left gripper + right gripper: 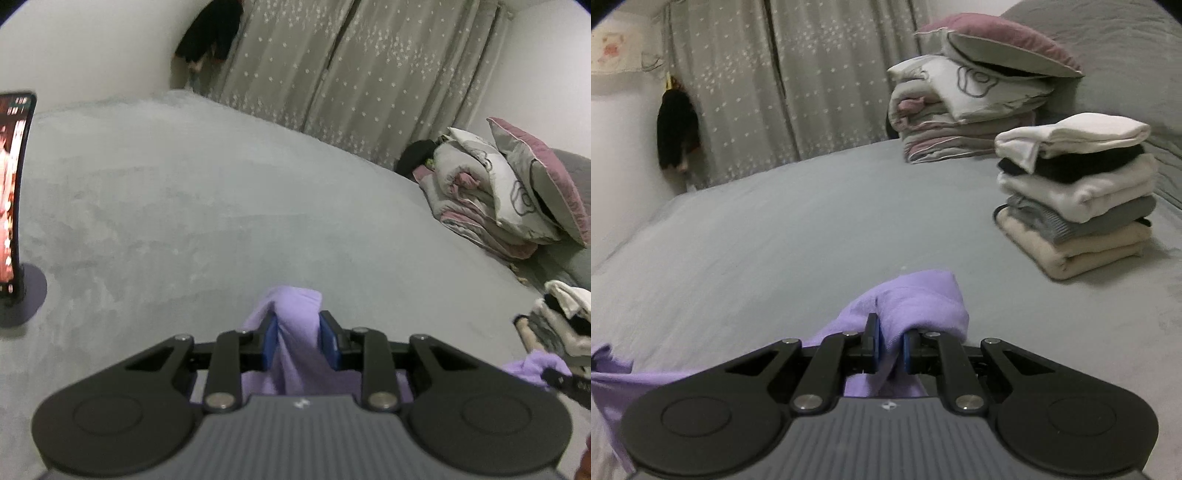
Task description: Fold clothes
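Two pinch points on one lilac garment point(295, 343): left hand-held gripper point(298, 339) clamped on a bunched fold of it, right hand-held gripper point(889, 345) clamped likewise on another bunch, blue pads point(873, 341) pressing cloth on both sides. Rest of garment trails low toward the grey bed point(775, 229); how much rests on the sheet cannot be told. Right gripper's tip and its bunch show at the edge of the left view, so the two grips are near each other.

Judgement: step in hand is lifting and spreading before the first fold. To do it well, keep both grips firm, draw the hands apart until the edge between them runs taut and level, then lay it flat on the bare sheet, clear of the folded stack point(1075, 192) and the bedding pile point(964, 110).
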Motion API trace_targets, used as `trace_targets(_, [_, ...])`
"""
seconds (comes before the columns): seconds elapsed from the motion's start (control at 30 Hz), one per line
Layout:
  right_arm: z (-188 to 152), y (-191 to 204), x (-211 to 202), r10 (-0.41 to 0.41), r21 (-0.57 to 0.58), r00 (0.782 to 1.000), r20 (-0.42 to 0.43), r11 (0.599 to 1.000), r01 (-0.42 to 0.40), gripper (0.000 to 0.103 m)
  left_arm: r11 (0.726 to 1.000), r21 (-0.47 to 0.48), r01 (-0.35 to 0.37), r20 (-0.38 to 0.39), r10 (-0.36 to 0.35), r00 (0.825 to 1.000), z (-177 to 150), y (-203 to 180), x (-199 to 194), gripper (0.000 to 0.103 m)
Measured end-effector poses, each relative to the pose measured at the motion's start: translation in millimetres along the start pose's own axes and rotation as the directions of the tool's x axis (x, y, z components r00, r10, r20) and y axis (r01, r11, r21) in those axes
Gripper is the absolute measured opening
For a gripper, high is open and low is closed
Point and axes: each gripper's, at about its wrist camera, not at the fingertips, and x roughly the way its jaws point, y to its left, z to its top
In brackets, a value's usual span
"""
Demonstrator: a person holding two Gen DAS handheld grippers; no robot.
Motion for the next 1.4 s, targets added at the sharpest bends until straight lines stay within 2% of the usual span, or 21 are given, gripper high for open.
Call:
trace_targets(0.13, [-0.8,-2.1,-5.4,0.001,-0.027,1.0,-0.021,1.0,-0.002,0.013,1.0,-0.004,0.019,-0.077,-0.019,0.997,-9.7,9.9,-8.4,0.024])
trace_targets(0.33, [-17.9,-3.6,-6.9,0.007,-0.074,0.994,-0.109,0.997,-0.015,0.013,0.999,-0.025,0.045,-0.174,-0.048,0.984,-24.8,26.9,-18.1,0.024])
trace_targets(0.47, [-30.5,-12.2,-6.7,0.029,-0.057,0.982,-0.188,0.998,-0.041,0.013,0.999,-0.013,0.049,-0.24,-0.05,0.97,-41.2,38.2,-19.8,0.024])
trace_targets(0.6, [-39.2,-18.4,-12.0,0.04,-0.063,0.975,-0.221,0.996,-0.055,0.013,0.998,-0.007,0.069,-0.307,-0.068,0.949,-58.3,46.7,-20.3,0.022])
trace_targets(0.7, [-43.1,-21.7,-15.0,0.045,-0.076,0.97,-0.241,0.995,-0.065,0.013,0.997,0.026,0.075,-0.338,-0.062,0.939,-68.0,48.2,-22.3,0.012])
trace_targets(0.87, [-46.1,-26.7,-18.7,0.047,-0.089,0.964,-0.262,0.993,-0.073,0.013,0.995,0.056,0.088,-0.353,-0.063,0.934,-71.0,47.3,-28.1,0.012])
trace_targets(0.97, [-46.4,-30.2,-21.6,0.051,-0.085,0.963,-0.265,0.994,-0.076,0.014,0.994,0.057,0.091,-0.359,-0.065,0.931,-69.4,48.3,-29.1,0.019])
trace_targets(1.0, [-46.3,-31.1,-22.9,0.051,-0.084,0.963,-0.265,0.994,-0.076,0.015,0.995,0.061,0.083,-0.357,-0.056,0.933,-68.6,48.8,-29.7,0.027])
trace_targets(1.1, [-45.8,-32.9,-27.7,0.042,-0.085,0.965,-0.258,0.994,-0.066,0.03,0.994,0.104,0.037,-0.329,-0.001,0.944,-65.0,47.4,-33.3,0.047])
trace_targets(1.17, [-44.5,-33.9,-32.1,0.032,-0.088,0.969,-0.243,0.995,-0.055,0.037,0.992,0.129,0.011,-0.302,0.029,0.953,-61.5,46.2,-36.5,0.05])
trace_targets(1.27, [-40.3,-38.1,-36.7,0.026,-0.083,0.975,-0.222,0.995,-0.046,0.042,0.99,0.143,-0.009,-0.264,0.047,0.963,-55.7,44.6,-41.9,0.058])
trace_targets(1.4, [-32.7,-42.0,-45.5,0.018,-0.082,0.982,-0.187,0.996,-0.034,0.049,0.988,0.154,-0.023,-0.221,0.057,0.974,-48.9,41.4,-46.8,0.078])
